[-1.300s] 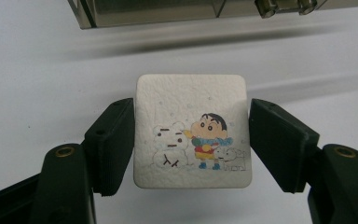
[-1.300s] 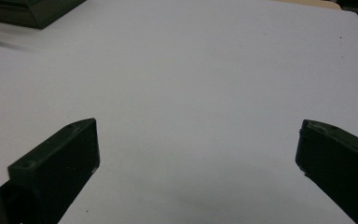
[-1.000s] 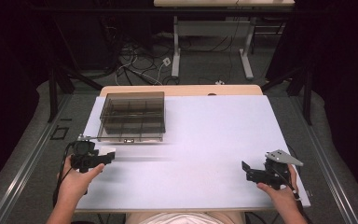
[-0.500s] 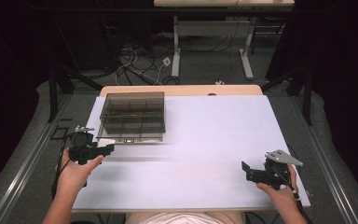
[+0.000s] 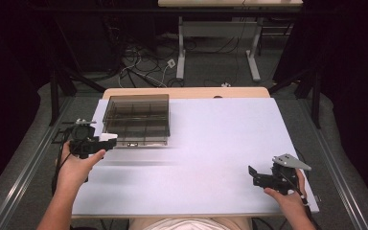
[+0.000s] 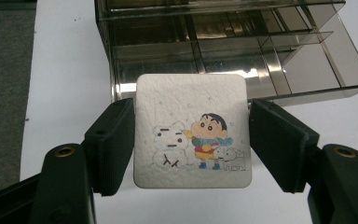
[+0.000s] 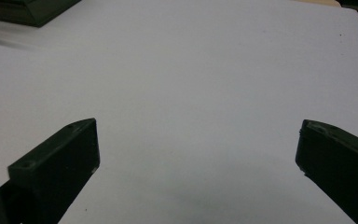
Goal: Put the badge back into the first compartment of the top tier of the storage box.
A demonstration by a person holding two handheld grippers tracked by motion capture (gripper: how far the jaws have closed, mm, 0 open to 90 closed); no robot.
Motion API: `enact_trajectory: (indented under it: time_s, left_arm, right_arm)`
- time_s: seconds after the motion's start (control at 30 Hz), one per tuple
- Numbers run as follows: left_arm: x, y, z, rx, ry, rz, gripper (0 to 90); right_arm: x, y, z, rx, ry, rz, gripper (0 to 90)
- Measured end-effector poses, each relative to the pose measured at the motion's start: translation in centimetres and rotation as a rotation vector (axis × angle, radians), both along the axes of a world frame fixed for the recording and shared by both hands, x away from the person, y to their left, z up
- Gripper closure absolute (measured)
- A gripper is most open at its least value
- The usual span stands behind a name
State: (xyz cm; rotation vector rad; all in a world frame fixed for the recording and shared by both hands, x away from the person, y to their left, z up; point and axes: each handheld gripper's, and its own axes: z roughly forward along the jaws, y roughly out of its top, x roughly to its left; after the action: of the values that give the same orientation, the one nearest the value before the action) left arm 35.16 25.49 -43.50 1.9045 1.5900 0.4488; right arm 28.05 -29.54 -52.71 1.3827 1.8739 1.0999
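Left gripper (image 6: 191,135) clamps a white card (image 6: 192,130); right gripper (image 7: 198,154) rests empty.

The left jaws press both side edges of the card, printed with a cartoon child and snowman, just in front of the smoked compartment box (image 5: 136,119) at the table's (image 5: 220,143) left rear. The right jaws stand spread wide above bare table, near the right front corner.

i'm looking into a lab or recording room, not a home. my bench (image 5: 211,143) has a plain white top and stands on grey carpet (image 5: 24,143) between dark stand legs (image 5: 57,86). on the far floor lie tangled cables (image 5: 139,67) and a power strip (image 5: 171,63), by a second desk's white legs (image 5: 254,52). the surroundings are dark.
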Motion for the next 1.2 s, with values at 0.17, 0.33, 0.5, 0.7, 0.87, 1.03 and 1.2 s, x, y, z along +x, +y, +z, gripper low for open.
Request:
enact_trajectory:
  time_s: [0.17,0.33,0.5,0.7,0.87,1.03,1.2]
  left_arm:
    - [0.7,-0.1,0.5,0.007,-0.001,-0.007,33.3]
    - [1.5,-0.2,0.8,0.013,0.006,-0.007,33.3]
    - [2.3,-0.4,1.0,0.014,0.019,-0.005,33.3]
    - [3.2,-0.6,1.1,0.019,0.032,-0.01,33.3]
    - [4.1,-0.7,0.8,0.017,0.044,-0.003,33.3]
    - [4.8,-0.6,0.2,0.009,0.061,0.009,33.3]
    - [5.4,-0.5,-0.3,0.002,0.069,0.027,33.3]
  right_arm:
    - [0.0,0.0,0.0,0.002,-0.001,0.003,0.0]
    - [0.0,0.0,0.0,0.002,-0.001,0.003,0.0]
    - [0.0,0.0,0.0,0.003,0.0,0.002,0.0]
    - [0.0,0.0,0.0,0.002,-0.001,0.003,0.0]
    - [0.1,0.0,0.0,0.0,-0.001,0.005,0.0]
    - [0.0,0.0,0.0,0.004,0.002,0.002,0.0]
    - [0.0,0.0,-0.1,0.002,0.002,0.002,0.0]
